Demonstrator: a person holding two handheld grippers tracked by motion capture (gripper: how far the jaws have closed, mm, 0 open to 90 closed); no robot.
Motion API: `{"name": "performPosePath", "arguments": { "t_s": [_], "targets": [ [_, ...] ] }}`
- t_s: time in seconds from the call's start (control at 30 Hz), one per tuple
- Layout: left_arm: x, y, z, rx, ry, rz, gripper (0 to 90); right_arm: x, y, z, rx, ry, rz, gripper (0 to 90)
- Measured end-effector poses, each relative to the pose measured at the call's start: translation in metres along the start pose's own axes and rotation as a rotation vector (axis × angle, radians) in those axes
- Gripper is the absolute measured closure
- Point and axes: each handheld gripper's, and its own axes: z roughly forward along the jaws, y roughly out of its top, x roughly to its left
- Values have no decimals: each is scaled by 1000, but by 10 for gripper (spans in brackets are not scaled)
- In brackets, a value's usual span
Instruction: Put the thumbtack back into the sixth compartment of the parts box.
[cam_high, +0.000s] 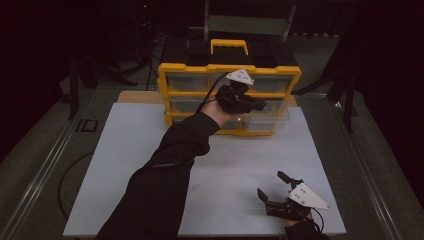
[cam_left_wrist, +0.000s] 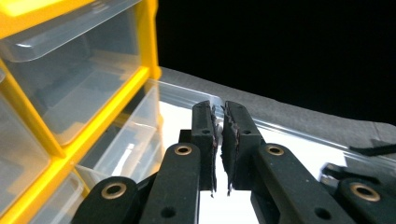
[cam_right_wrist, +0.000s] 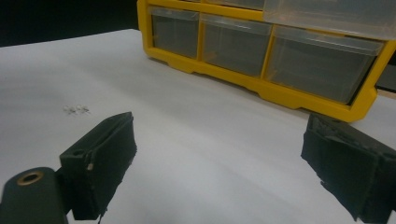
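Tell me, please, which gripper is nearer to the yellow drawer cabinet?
Left. The left gripper is up against the yellow drawer cabinet, by its pulled-out clear drawer; the right gripper rests near the table's front edge.

The left black two-jaw gripper (cam_high: 239, 96) is held out far forward on a fully stretched, dark-sleeved arm (cam_high: 165, 170), its jaws pressed together with nothing between them. The right black two-jaw gripper (cam_high: 274, 187) sits low at the near edge, its jaws spread wide apart and empty, pointing forward-left
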Motion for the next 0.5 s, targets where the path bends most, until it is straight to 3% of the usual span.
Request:
{"name": "performPosePath", "arguments": {
  "t_s": [0.03, 0.23, 0.5],
  "targets": [
    [5, -1, 6, -13, 7, -25, 844, 0, 0, 0, 0, 0, -1, 97],
    [16, -10, 23, -9, 41, -68, 844, 0, 0, 0, -2, 3, 12, 98],
    [21, -20, 42, 32, 90, -84, 843, -1, -2, 1, 2, 12, 12, 97]
  ]
}}
